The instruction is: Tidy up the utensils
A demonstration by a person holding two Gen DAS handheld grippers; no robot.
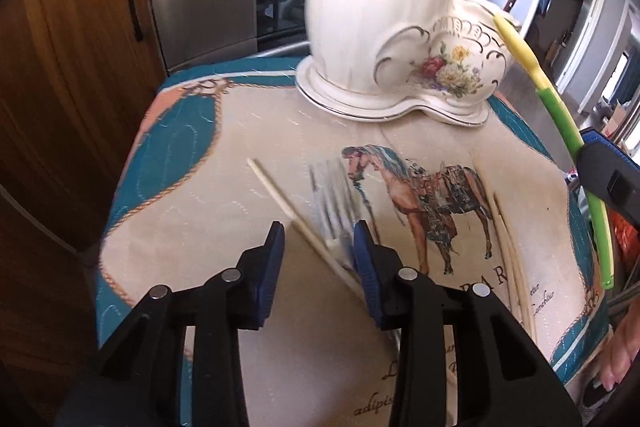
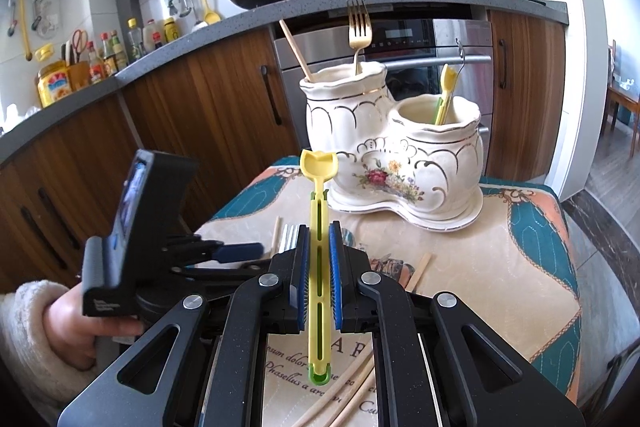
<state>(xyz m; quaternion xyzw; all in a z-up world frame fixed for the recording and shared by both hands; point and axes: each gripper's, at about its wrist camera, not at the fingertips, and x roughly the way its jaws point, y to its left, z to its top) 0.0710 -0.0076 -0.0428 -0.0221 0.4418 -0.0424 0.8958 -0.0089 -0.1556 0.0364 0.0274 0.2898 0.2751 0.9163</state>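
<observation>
Between our left gripper's (image 1: 318, 247) half-spread, unclamped fingers lie fork (image 1: 332, 203) and chopstick (image 1: 288, 211), pointing away (toward holder (image 1: 384, 39)); right gripper (image 2: 319, 247) pinches the yellow utensil (image 2: 319, 267).

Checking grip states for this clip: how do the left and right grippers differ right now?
The right gripper is shut on a yellow-green plastic utensil, lifted off the cloth; the left gripper stands partly open, its pads gripping nothing. The left straddles a silver fork and a pale chopstick lying on the printed tablecloth. Both have blue pads.
</observation>
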